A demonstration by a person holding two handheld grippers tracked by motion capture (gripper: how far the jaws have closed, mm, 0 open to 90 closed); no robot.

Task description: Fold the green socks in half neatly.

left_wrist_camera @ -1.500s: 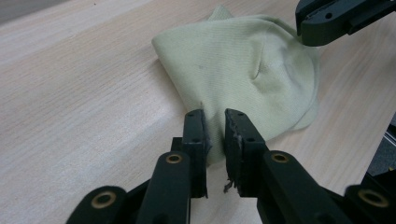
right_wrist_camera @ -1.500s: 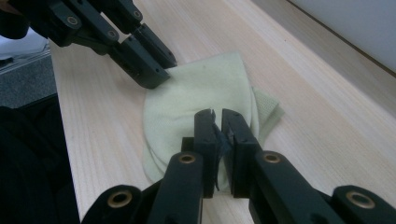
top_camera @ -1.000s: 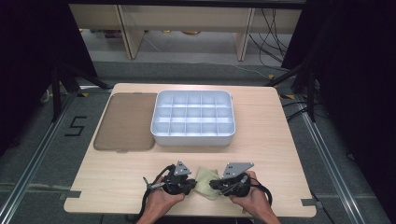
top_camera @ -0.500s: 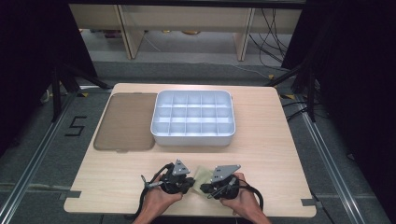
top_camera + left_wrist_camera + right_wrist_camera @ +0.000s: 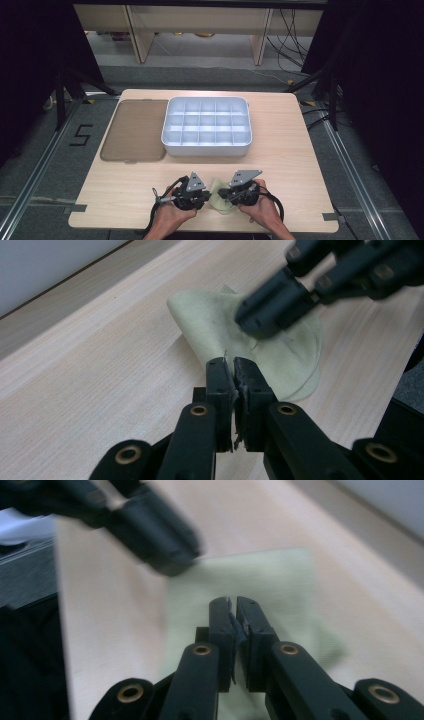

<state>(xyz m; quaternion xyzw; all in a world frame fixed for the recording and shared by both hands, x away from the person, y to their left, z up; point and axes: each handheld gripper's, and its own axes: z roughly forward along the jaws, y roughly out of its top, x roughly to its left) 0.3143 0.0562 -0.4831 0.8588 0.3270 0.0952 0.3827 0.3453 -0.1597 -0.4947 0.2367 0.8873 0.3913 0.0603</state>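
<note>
A pale green cloth lies bunched near the table's front edge, between my two grippers. My left gripper points right, and in the left gripper view its jaws are shut on a raised fold of the cloth. My right gripper points left at the cloth's other side. In the right gripper view its jaws are shut over the cloth, with a thin edge between them. The two gripper tips sit close together. A hand holds each gripper.
A white tray with several empty compartments stands at the table's middle. A flat brown lid lies to its left. The table's front edge runs just behind my hands. Bare wood lies to either side of them.
The right gripper has shifted a little left, toward the left gripper. The cloth between them has bunched up narrower. The left gripper has hardly moved.
</note>
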